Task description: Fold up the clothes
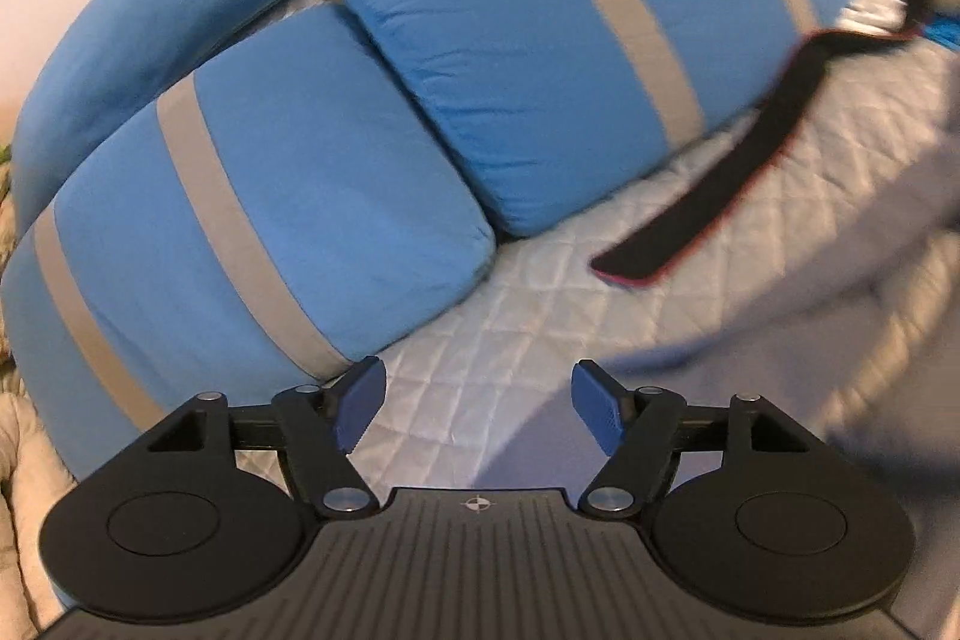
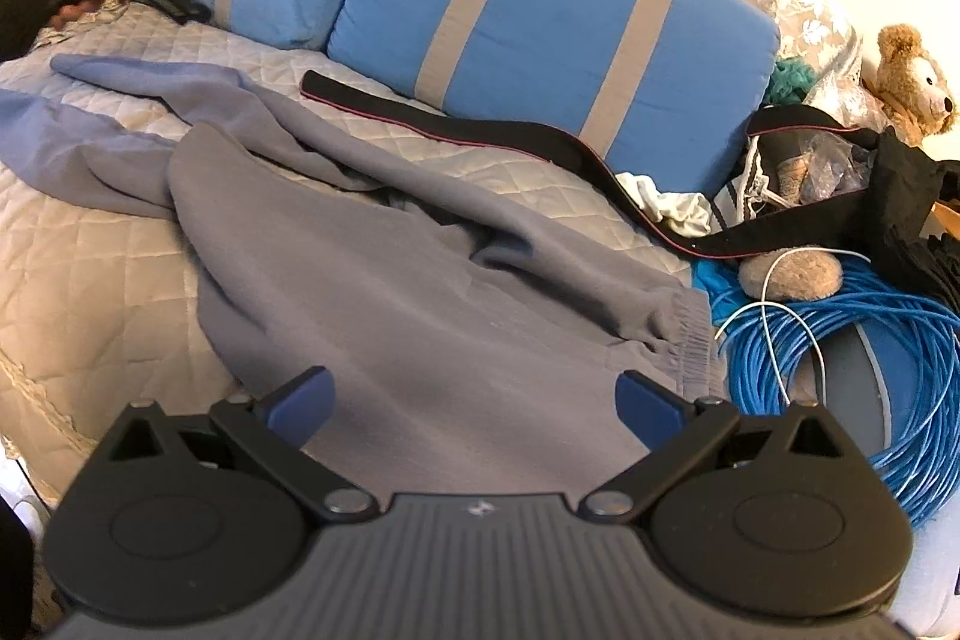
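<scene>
Two hand-held grippers are over the bed (image 2: 90, 232), both with fingers spread apart and holding nothing. The right hand-held gripper (image 2: 474, 409) hangs just above the grey garment (image 2: 390, 280), close to its gathered elastic waistband (image 2: 690, 334). The left hand-held gripper (image 1: 477, 412) is over bare quilted cover, with the garment's blurred edge just to its right; in the right wrist view it shows far off at the upper left, near the garment's far end. The garment lies crumpled and creased on the quilt, its legs trailing toward the blue striped pillows (image 2: 540, 28). A black strap (image 2: 480, 133) runs between garment and pillows.
</scene>
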Action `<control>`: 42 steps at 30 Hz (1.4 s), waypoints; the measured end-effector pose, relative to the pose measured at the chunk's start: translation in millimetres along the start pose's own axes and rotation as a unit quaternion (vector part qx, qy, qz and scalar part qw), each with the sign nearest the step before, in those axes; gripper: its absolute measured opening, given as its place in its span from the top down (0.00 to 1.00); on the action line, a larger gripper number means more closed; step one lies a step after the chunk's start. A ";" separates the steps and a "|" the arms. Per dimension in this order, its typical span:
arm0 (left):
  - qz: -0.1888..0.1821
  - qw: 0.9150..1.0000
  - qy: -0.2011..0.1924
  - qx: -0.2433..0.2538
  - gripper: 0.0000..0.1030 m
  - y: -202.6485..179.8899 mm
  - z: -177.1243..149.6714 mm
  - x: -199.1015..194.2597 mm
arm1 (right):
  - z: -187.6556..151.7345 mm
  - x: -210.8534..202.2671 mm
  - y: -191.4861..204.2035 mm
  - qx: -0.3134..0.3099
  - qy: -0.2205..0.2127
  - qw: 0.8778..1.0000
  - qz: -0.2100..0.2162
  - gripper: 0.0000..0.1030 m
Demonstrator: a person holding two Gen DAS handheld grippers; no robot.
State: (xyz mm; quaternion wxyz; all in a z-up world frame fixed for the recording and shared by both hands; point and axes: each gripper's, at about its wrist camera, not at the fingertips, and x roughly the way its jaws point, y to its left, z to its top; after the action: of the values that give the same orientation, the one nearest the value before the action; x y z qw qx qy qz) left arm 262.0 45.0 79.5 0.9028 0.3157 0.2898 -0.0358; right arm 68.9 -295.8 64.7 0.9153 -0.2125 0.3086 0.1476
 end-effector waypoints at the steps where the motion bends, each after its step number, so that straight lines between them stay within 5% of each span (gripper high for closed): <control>1: -0.003 1.000 -0.004 0.009 0.35 2.3 -7.5 -8.7 | -0.2 -0.4 -0.6 0.000 0.000 1.000 0.000 0.00; 12: 0.024 0.999 0.033 -0.015 0.34 67.0 -95.0 -89.1 | -1.8 -7.6 9.3 -0.002 0.001 1.000 0.007 0.00; 17: -0.006 0.998 0.060 -0.007 0.34 81.5 -137.1 -111.4 | -0.9 -10.9 19.9 -0.016 0.001 1.000 0.005 0.00; 21: -0.032 0.996 0.087 0.015 0.35 79.9 -178.4 -119.6 | 0.1 -14.8 24.1 -0.022 -0.002 1.000 0.007 0.00; 24: -0.033 0.992 0.087 0.085 0.35 62.2 -204.1 -127.1 | 0.2 -14.5 25.4 -0.025 0.002 1.000 0.003 0.00; 30: 0.008 0.966 0.073 0.247 0.35 11.7 -234.9 -128.4 | 2.4 -12.3 26.0 -0.030 0.010 0.999 -0.005 0.00; 37: 0.062 0.932 0.051 0.353 0.37 -21.4 -237.3 -112.8 | 5.5 -16.8 23.8 -0.038 0.003 0.999 -0.016 0.00; 42: 0.062 0.910 0.057 0.405 0.66 -38.8 -240.5 -101.0 | 11.8 -22.7 12.4 -0.047 -0.009 0.999 -0.022 0.00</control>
State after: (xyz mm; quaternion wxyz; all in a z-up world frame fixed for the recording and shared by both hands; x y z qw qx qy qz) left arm 48.2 144.1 -38.9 0.6798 0.6730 0.2814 -0.0764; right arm 52.5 -282.5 83.8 0.9100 -0.2609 0.2882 0.1438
